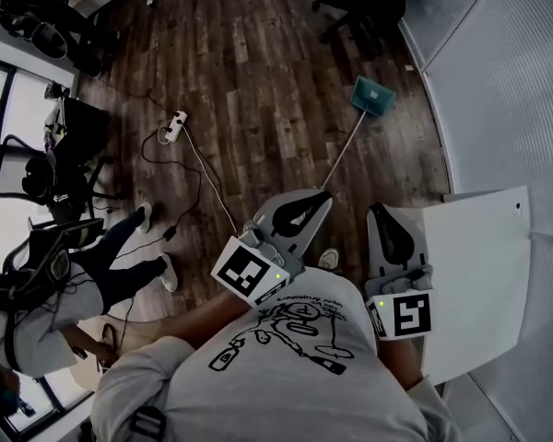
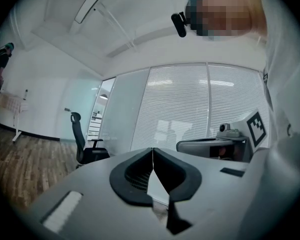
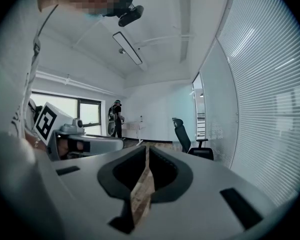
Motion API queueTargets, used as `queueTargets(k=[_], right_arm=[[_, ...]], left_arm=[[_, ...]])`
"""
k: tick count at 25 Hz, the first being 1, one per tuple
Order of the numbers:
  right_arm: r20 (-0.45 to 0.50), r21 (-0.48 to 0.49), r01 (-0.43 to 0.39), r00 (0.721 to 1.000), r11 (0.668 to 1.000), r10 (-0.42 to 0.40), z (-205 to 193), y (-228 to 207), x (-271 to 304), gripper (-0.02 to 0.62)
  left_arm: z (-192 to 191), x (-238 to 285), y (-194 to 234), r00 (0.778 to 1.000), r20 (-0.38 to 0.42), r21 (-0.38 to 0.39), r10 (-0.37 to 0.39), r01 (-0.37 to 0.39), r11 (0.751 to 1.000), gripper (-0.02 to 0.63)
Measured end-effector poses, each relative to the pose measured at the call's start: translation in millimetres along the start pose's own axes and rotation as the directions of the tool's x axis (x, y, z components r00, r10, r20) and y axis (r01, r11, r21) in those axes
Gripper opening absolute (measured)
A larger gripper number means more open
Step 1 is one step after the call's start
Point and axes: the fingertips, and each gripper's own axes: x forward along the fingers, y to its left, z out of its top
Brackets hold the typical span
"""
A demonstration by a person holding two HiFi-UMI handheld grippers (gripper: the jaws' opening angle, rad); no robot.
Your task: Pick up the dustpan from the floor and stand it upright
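A teal dustpan [image 1: 373, 96] lies on the wooden floor near the white blinds wall, its thin metal handle [image 1: 346, 148] running toward me. My left gripper [image 1: 324, 194] is held at chest height, shut and empty, its tip overlapping the near end of the handle in the head view, well above the floor. My right gripper [image 1: 377, 209] is beside it, also shut with nothing in it. The left gripper view has closed jaws [image 2: 152, 150] aimed level at the blinds; the right gripper view has closed jaws [image 3: 147, 146] aimed across the room. Neither gripper view has the dustpan.
A black office chair [image 1: 359, 0] stands beyond the dustpan. A white power strip [image 1: 173, 127] and its cables [image 1: 207, 178] trail over the floor at left. Another person [image 1: 83, 284] crouches at left. A white panel [image 1: 479, 265] is at my right.
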Motion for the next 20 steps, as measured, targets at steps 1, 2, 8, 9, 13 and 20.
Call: queueTargets(k=[1, 2, 8, 9, 13, 20], right_arm=[[0.003, -0.001, 0.003, 1.000, 1.000, -0.003, 3, 0, 12, 0.019], [0.005, -0.001, 0.007, 1.000, 1.000, -0.007, 4, 0, 23, 0.020], [0.015, 0.013, 0.061, 0.998, 0.998, -0.061, 14, -5, 72, 0.020], [0.011, 0.012, 0.070, 0.998, 0.998, -0.070, 16, -6, 80, 0.019], [-0.003, 0.012, 0.101, 0.995, 0.995, -0.101, 20, -2, 106, 0.018], [-0.010, 0.025, 0.109, 0.994, 0.994, -0.109, 18, -3, 118, 0.018]], left_arm=[[3, 2, 11, 1.000, -0.002, 0.007, -0.009, 0.009, 1.000, 0.003], [5, 3, 21, 1.000, -0.003, 0.011, -0.017, 0.017, 1.000, 0.003], [17, 14, 73, 0.998, -0.003, 0.021, -0.063, 0.063, 0.998, 0.003], [20, 15, 81, 0.997, -0.003, 0.019, -0.072, 0.072, 0.997, 0.003], [24, 17, 107, 0.994, -0.002, 0.008, -0.109, 0.109, 0.994, 0.003], [19, 22, 120, 0.991, -0.018, 0.001, -0.129, 0.129, 0.992, 0.003]])
